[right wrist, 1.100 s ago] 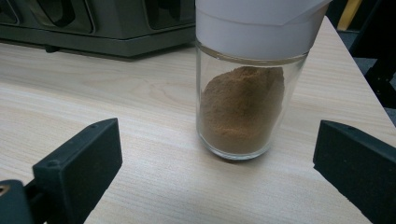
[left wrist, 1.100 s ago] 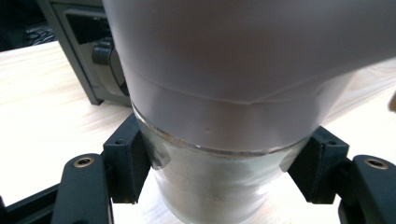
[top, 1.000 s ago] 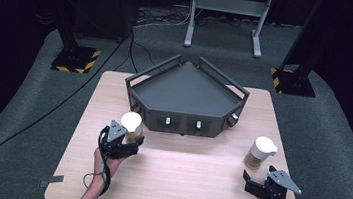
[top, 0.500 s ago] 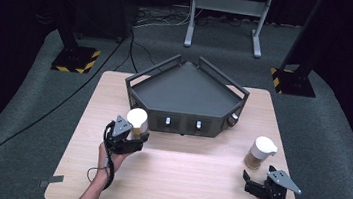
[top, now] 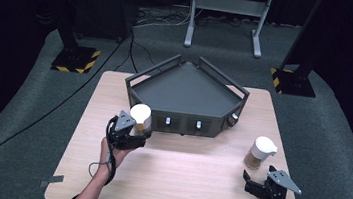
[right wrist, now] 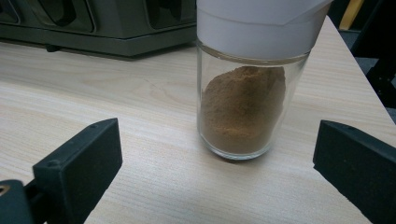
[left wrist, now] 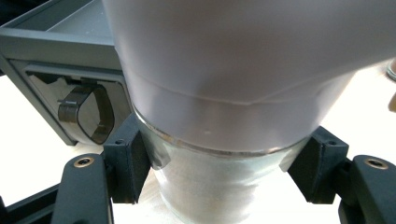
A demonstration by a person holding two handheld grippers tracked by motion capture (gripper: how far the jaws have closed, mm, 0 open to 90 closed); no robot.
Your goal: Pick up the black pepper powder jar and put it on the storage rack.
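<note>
My left gripper point(top: 136, 132) is shut on a white-lidded glass jar point(top: 141, 118), held just off the table in front of the dark tray's left front. In the left gripper view both black pads point(left wrist: 130, 163) press the glass of that jar point(left wrist: 224, 116) below its white lid. A second glass jar point(top: 260, 153) with a white lid and brown powder stands on the table at the right. My right gripper point(top: 258, 185) stands open just short of it. In the right gripper view this jar point(right wrist: 243, 107) stands ahead of the wide-apart jaws, untouched.
A dark angular tray point(top: 188, 88) with raised rails and two front knobs sits at the table's far middle. The wooden table point(top: 181, 175) ends close behind my hands. Stand feet with yellow-black markings point(top: 74, 60) rest on the carpet beyond.
My left gripper has carried the white-lidded jar to the right and slightly up, closer to the tray's front. The right gripper and the powder jar have stayed put.
</note>
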